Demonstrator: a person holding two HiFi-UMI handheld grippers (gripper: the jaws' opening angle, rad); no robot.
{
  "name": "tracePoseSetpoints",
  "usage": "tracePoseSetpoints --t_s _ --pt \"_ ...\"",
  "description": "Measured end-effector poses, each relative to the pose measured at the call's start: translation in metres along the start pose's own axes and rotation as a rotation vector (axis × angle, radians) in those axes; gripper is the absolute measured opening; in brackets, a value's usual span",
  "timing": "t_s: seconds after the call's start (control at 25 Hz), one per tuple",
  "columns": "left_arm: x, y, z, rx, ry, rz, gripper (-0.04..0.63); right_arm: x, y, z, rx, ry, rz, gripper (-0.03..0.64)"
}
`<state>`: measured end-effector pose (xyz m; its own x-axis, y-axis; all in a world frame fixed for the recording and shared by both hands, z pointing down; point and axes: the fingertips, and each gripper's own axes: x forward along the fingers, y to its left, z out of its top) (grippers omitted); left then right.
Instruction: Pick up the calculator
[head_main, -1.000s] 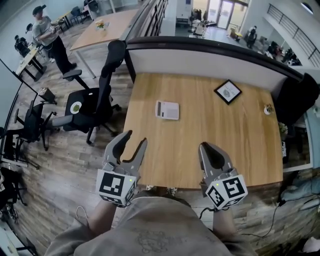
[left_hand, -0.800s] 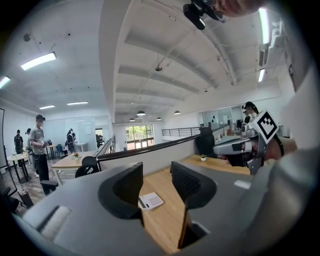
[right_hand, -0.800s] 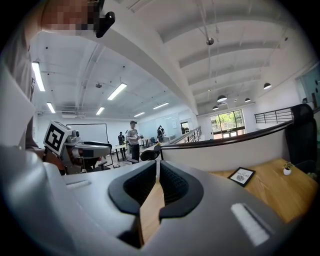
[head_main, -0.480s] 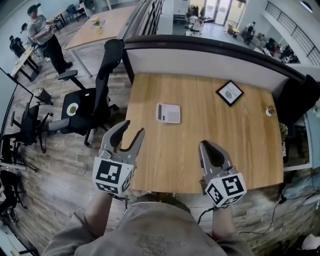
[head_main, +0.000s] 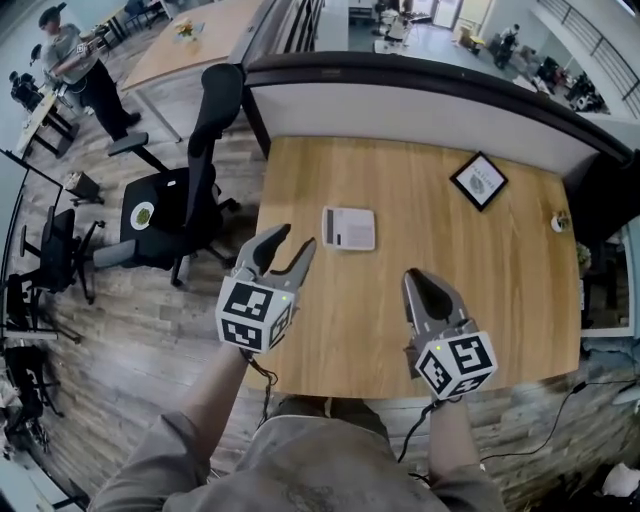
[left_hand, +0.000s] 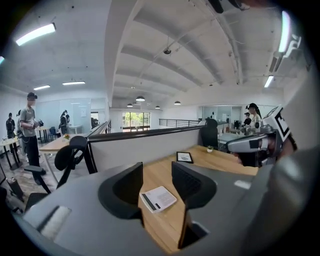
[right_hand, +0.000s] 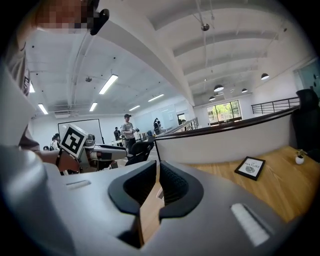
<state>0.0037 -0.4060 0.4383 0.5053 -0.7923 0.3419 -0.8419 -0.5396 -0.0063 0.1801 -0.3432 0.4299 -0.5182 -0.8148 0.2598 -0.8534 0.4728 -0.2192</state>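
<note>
Calculator (head_main: 349, 228) flat on bench (head_main: 480, 300), frame centre. Left gripper (head_main: 294, 240) near it, jaws spread, empty. Right gripper (head_main: 425, 285) clenched, empty. Best: lower left gripper, straddle calculator's narrow sides, squeeze squarely.

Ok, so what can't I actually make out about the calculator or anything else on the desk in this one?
- Calculator keys and display: too small in the head view and too soft in the left gripper view.
- Calculator in the right gripper view: almost wholly hidden behind the right tongs; at most a pale sliver shows.
- Picture frame print: too small to read in the head view.
</note>
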Motion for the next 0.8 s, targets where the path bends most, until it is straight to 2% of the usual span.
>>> tracePoseSetpoints --t_s 0.16,0.36,0.6,0.8 --pt "0.041 0.018 -0.035 -0.079 0.061 -0.026 0.181 0.031 -0.013 -0.020 0.024 0.035 -0.009 0.032" --pt "0.093 0.040 -0.080 -0.298 0.132 -0.058 0.183 0.060 -0.029 -0.050 0.061 0.095 -0.015 0.032" --pt "0.142 0.049 -0.137 -0.372 0.242 -0.061 0.183 0.094 -0.051 -0.098 0.088 0.183 -0.056 0.032" --pt "0.171 0.052 -0.177 -0.432 0.314 -0.061 0.187 0.110 -0.060 -0.122 0.124 0.226 -0.063 0.032"
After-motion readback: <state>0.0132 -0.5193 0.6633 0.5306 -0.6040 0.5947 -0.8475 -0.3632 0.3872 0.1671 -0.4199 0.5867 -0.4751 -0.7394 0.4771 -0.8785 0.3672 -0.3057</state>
